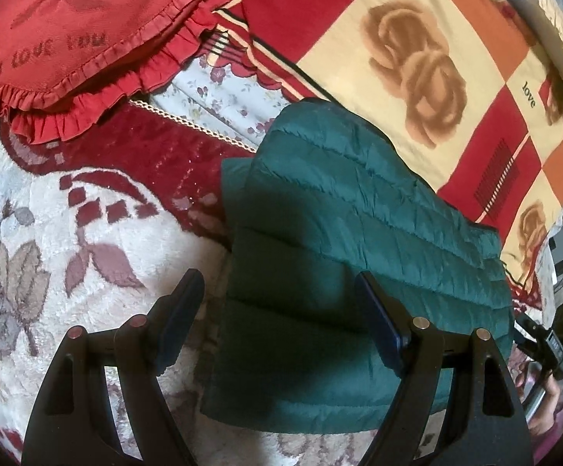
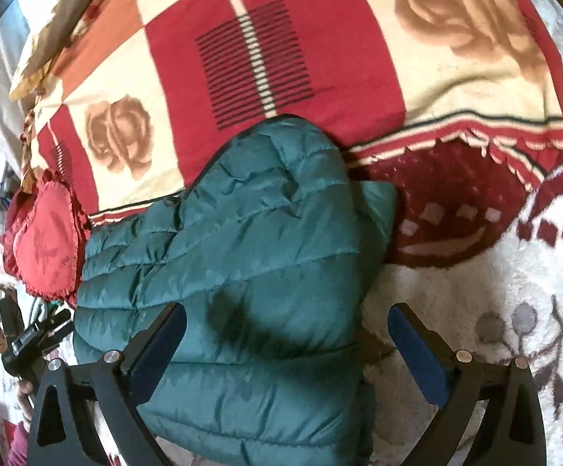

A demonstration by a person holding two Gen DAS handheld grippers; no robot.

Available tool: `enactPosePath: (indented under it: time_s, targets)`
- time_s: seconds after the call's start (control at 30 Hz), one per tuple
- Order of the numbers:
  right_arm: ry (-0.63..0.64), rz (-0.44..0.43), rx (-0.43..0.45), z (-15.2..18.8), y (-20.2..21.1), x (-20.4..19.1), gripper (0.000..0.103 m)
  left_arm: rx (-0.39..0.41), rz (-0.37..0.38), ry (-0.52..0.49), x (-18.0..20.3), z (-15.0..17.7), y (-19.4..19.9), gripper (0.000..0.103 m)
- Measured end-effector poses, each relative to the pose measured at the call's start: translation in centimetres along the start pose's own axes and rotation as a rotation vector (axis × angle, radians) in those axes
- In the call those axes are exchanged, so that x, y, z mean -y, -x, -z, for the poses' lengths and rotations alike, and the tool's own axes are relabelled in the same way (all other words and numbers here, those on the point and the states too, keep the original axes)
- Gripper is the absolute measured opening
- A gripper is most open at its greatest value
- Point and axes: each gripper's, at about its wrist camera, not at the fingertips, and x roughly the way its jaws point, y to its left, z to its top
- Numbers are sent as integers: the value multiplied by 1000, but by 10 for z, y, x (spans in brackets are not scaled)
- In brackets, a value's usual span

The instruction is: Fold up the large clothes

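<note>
A teal quilted puffer jacket (image 1: 343, 217) lies folded into a compact bundle on a fluffy white and dark red blanket (image 1: 48, 209). In the right wrist view the jacket (image 2: 242, 272) fills the middle. My left gripper (image 1: 281, 283) is open and empty, hovering over the jacket's near left edge. My right gripper (image 2: 287, 314) is open and empty, above the jacket's near right edge. Neither gripper touches the jacket as far as I can tell.
A red, cream and orange rose-print blanket (image 1: 417, 58) lies behind the jacket. A red frilled heart pillow (image 1: 72, 35) sits at the far left, also in the right wrist view (image 2: 44, 248). The other gripper (image 1: 549, 338) shows at the right edge.
</note>
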Motion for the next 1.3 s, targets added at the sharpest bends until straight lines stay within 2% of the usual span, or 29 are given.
enactPosePath:
  time_s: [0.27,0.47,0.6,0.7,0.83,1.0,1.17,1.2,1.3]
  targets:
    - [-6,-18,-52,-3,-20,8,103,-23,9,18,-7,-4,-15,80]
    - [-77,-107,-105,-11,-37,23,103,-89,126,42,-21,-12,-39,80]
    - [-101,-195,-166,-15,-54,27,103,-145,175,60,-29,-19,-54,91]
    - [-77,-219,-196,-18,-62,22,103,-181,195,57,-27,-21,-66,101]
    - [-31,-224,-249,-22,-78,14,103,-225,239,39,-16,-18,-84,103]
    - [-9,-219,-293,-26,-91,10,103,-234,245,35,-8,-16,-98,103]
    - [3,-195,-282,-23,-91,0,103,-223,235,7,2,-13,-97,102]
    - [11,-192,-271,-20,-88,-5,101,-223,255,8,5,-11,-94,97]
    - [73,-174,-228,-13,-72,-23,80,-182,302,1,9,-8,-79,80]
